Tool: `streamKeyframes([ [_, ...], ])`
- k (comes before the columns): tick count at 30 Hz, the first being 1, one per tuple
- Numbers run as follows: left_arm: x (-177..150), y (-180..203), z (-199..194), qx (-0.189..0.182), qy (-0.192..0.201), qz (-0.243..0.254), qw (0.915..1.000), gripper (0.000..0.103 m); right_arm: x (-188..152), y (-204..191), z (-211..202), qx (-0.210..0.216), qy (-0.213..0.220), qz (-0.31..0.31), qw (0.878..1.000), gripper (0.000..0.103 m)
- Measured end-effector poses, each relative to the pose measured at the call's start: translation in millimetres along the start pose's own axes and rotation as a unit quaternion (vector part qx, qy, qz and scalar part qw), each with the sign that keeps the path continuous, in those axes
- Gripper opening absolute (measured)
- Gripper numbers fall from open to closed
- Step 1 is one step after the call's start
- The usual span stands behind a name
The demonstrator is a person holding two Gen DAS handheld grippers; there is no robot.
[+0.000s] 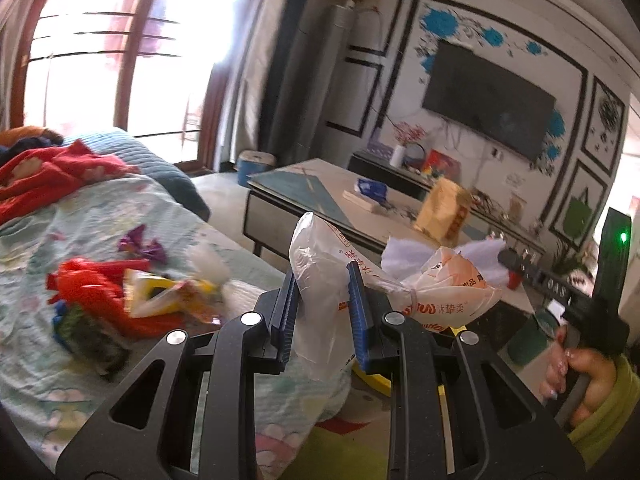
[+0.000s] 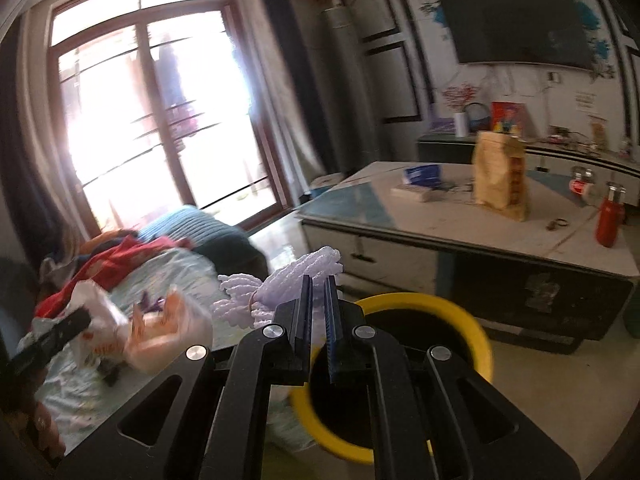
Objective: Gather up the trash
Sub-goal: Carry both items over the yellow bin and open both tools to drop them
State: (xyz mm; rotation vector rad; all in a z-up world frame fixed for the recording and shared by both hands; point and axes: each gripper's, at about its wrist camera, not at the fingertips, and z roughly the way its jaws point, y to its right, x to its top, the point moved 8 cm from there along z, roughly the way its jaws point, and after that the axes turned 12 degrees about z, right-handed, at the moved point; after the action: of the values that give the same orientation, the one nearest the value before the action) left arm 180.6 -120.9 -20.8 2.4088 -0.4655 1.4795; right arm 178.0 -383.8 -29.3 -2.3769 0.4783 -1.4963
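Left gripper: jaws clamped on a white plastic bag with orange print, knotted at its middle, held in the air above the bed edge; contents not discernible.

Right gripper: jaws nearly together, pinching a white foam net sleeve, held just above the rim of the bin.

Bin: round, yellow rim, dark interior, standing on the floor between bed and bench; what lies inside cannot be told.

Bed: pale patterned sheet carrying a heap of loose wrappers, red, yellow and purple, blurred; red blanket further back.

Bench: low, pale top, bearing a tan paper bag upright, a blue packet, a red bottle
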Motion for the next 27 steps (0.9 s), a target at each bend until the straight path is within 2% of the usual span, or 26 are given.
streamKeyframes([
  [9, -10, 43, 45, -0.03, -0.035, 0.04, 0.9981, 0.018, 2, 51, 6, -0.058, 0.005, 0.039, 0.998, 0.006],
  [22, -44, 91, 120, -0.038, -0.098, 0.104, 0.989, 0.019, -10, 96, 30, -0.112, -0.02, 0.063, 0.991, 0.006],
  [25, -50, 100, 134, -0.045, -0.113, 0.113, 0.9861, 0.022, -17, 103, 39, -0.109, -0.037, 0.074, 0.991, 0.009],
  [27, -54, 103, 141, -0.053, -0.12, 0.111, 0.9851, 0.029, -19, 106, 44, -0.107, -0.047, 0.082, 0.99, 0.012],
])
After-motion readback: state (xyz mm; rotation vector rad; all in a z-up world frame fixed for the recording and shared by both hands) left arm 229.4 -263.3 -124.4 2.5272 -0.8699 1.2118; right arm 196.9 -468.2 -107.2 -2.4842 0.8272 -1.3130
